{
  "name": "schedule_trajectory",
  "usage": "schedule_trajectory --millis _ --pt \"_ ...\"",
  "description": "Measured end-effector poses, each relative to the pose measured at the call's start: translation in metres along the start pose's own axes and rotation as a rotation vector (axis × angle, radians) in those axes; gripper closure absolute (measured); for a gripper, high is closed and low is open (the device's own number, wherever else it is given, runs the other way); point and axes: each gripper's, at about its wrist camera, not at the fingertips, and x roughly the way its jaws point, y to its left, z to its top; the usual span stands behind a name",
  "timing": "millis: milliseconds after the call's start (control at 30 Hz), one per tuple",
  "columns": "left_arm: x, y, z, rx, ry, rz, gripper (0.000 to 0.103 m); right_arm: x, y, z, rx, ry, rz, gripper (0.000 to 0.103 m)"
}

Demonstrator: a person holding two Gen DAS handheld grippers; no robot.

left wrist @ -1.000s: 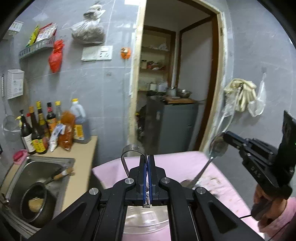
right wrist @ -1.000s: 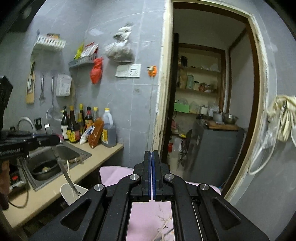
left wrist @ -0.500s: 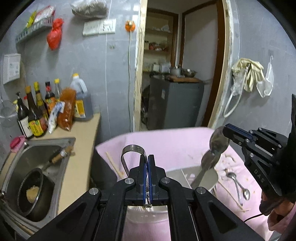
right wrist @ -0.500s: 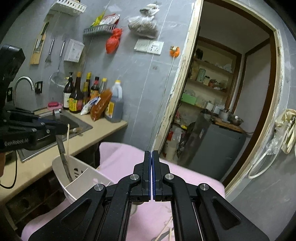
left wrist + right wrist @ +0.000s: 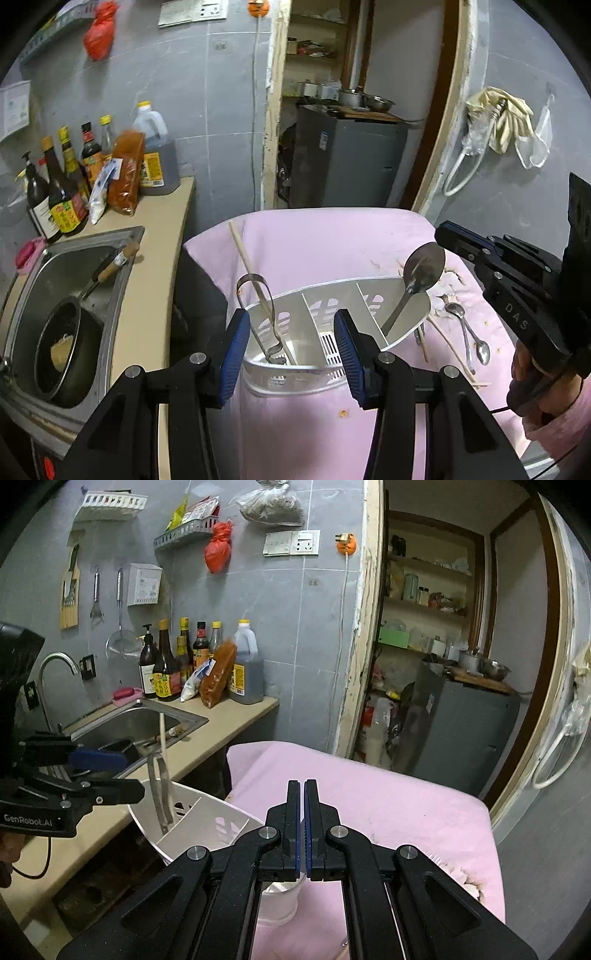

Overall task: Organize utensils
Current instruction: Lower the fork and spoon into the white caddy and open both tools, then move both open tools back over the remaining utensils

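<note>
A white slotted utensil caddy (image 5: 369, 291) stands on the pink cloth. My left gripper (image 5: 290, 345) is open just in front of it. Metal tongs (image 5: 264, 314) and a chopstick (image 5: 255, 277) stand in its left compartment. A large metal spoon (image 5: 421, 275) stands in its right compartment, bowl up, next to my right gripper (image 5: 450, 232). In the right wrist view that gripper (image 5: 303, 830) looks shut, and the spoon cannot be seen between its pads. The caddy (image 5: 207, 819) and tongs (image 5: 159, 790) show there too.
Small spoons (image 5: 469, 332) and chopsticks (image 5: 450, 343) lie on the cloth right of the caddy. A counter with a sink (image 5: 74, 273), a pan (image 5: 62, 350) and bottles (image 5: 66, 184) is at the left. A doorway (image 5: 351, 110) is behind the table.
My left gripper has opened and let go of the tongs, which now stand in the caddy. Both views have tilted down toward the table. The big spoon has come down into the right compartment.
</note>
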Motion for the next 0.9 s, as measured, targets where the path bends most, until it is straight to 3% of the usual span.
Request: schedule_trajectory --millis 100,167,200,300,467,567,800,900 --pt "-0.009 0.000 0.000 -0.037 -0.036 0.000 0.056 -0.005 -0.004 0.001 0.021 -0.012 0.000 0.101" --pt "-0.016 -0.002 0.001 -0.057 -0.081 0.000 0.047 -0.013 -0.011 0.001 0.045 -0.034 -0.009 0.100" --pt "-0.021 -0.005 0.002 -0.067 -0.114 -0.003 0.044 -0.018 -0.016 0.001 0.061 -0.048 -0.016 0.094" --pt "-0.032 -0.016 0.005 -0.093 -0.200 -0.018 0.035 -0.035 -0.031 0.001 0.110 -0.099 -0.033 0.063" --pt "-0.041 -0.045 0.011 -0.116 -0.329 -0.033 0.021 -0.065 -0.060 0.004 0.162 -0.169 -0.078 0.056" --pt "-0.043 -0.063 0.013 -0.111 -0.388 -0.031 0.011 -0.085 -0.080 0.002 0.195 -0.210 -0.105 0.039" --pt "-0.042 -0.119 0.009 -0.073 -0.488 -0.028 0.003 -0.123 -0.127 -0.018 0.260 -0.261 -0.145 0.013" --pt "-0.039 -0.139 0.002 -0.068 -0.512 -0.011 0.002 -0.134 -0.145 -0.032 0.268 -0.272 -0.154 0.010"
